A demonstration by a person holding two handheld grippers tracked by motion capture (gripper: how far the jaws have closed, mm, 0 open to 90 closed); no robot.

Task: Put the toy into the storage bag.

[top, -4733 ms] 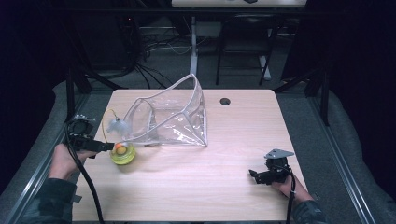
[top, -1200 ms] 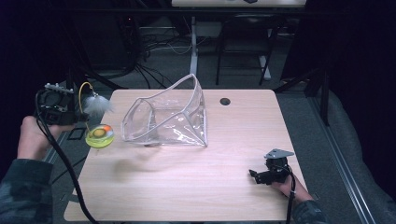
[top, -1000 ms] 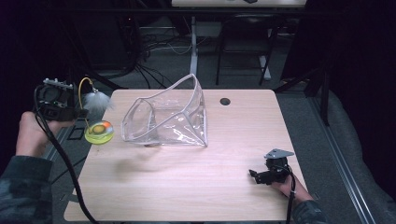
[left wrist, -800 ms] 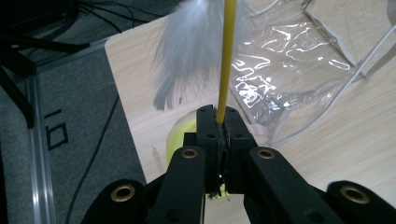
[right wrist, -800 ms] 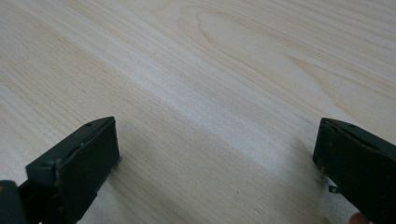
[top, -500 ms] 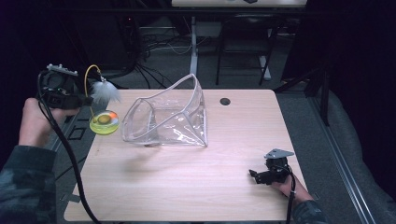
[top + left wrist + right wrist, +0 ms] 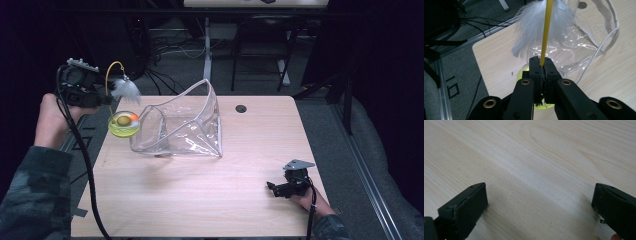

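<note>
Left tongs (image 7: 543, 65) clamped on thin yellow wand (image 7: 547, 30) of cat toy; white feather tuft (image 7: 125, 90) and round yellow-green ball base (image 7: 124, 124) hung above counter's (image 7: 200, 200) left edge, just beside mouth of clear plastic bag (image 7: 180, 125) lying on its side. Toy best swung gently into bag opening, base first, feather kept clear of rim. Right tongs (image 7: 280, 189) open, empty, resting low on counter. Base partly hidden behind jaws in left gripper view; bag rim hard to trace.
</note>
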